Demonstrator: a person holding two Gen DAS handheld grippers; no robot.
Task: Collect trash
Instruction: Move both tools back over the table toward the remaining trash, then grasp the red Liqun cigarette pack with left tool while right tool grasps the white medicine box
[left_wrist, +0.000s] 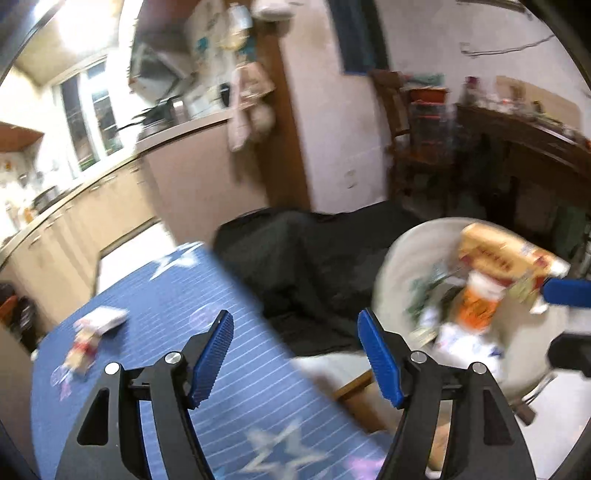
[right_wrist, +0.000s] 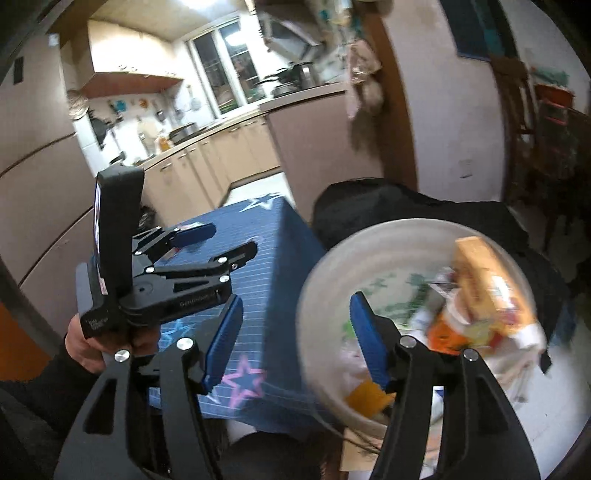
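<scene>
A round white trash bin (left_wrist: 399, 258) stands right of the blue star-patterned table (left_wrist: 177, 295). It holds a tan carton (left_wrist: 498, 254), an orange-labelled container (left_wrist: 476, 302) and paper scraps. It also shows in the right wrist view (right_wrist: 369, 254). Two pieces of wrapper trash (left_wrist: 99, 325) lie on the table's left part. My left gripper (left_wrist: 295, 354) is open and empty over the table's right edge. My right gripper (right_wrist: 295, 343) is open and empty over the bin's near rim. The left gripper also shows in the right wrist view (right_wrist: 218, 240).
A dark covered seat (left_wrist: 314, 258) sits behind the table and bin. Kitchen counters (left_wrist: 92, 206) run along the left. A cluttered dark sideboard (left_wrist: 535, 155) and a wooden chair (left_wrist: 395, 110) stand at the right wall. The views are motion-blurred.
</scene>
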